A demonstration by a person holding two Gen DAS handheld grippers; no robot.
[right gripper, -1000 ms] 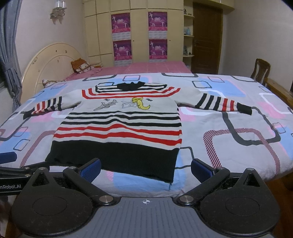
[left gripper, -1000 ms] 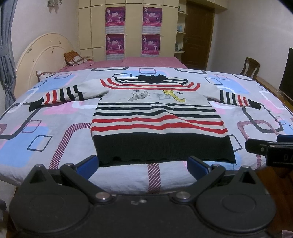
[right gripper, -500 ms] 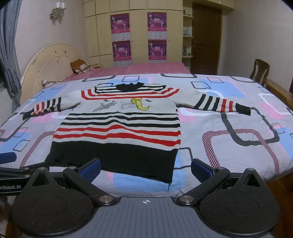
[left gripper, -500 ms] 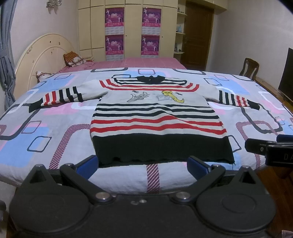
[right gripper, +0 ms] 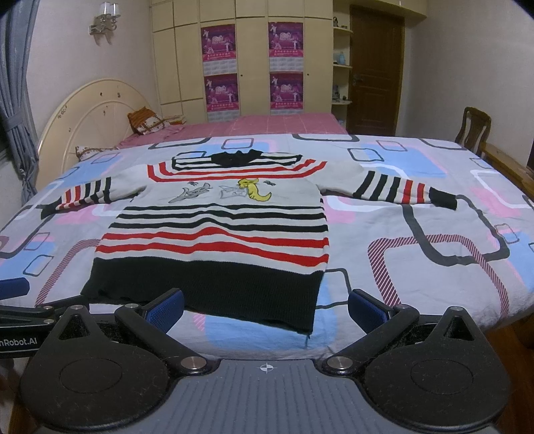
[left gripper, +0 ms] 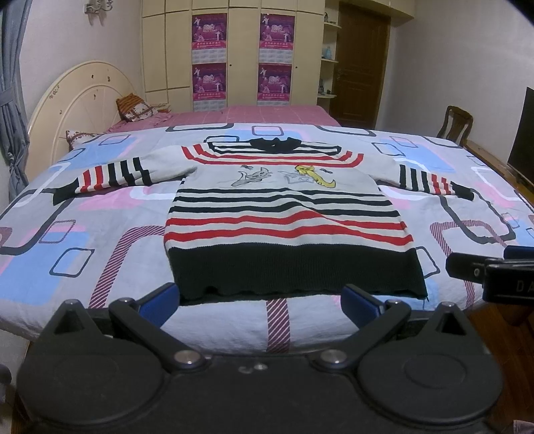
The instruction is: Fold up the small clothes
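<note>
The right claw was cut off by the right frame edge in the left wrist view. The left claw was cut off at the left edge in the right wrist view. Poster text was illegible.

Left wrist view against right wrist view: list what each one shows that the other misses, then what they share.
Only the left wrist view shows the dark screen at the right edge and the right gripper coming in from the right side.

Only the right wrist view shows the wall lamp in full and the left gripper at the left edge.

Both show the striped sweater lying flat with its sleeves spread on the patterned bedspread, the headboard, the purple posters, the door and the wooden chair. Each view's own jaws stand open, holding nothing.
</note>
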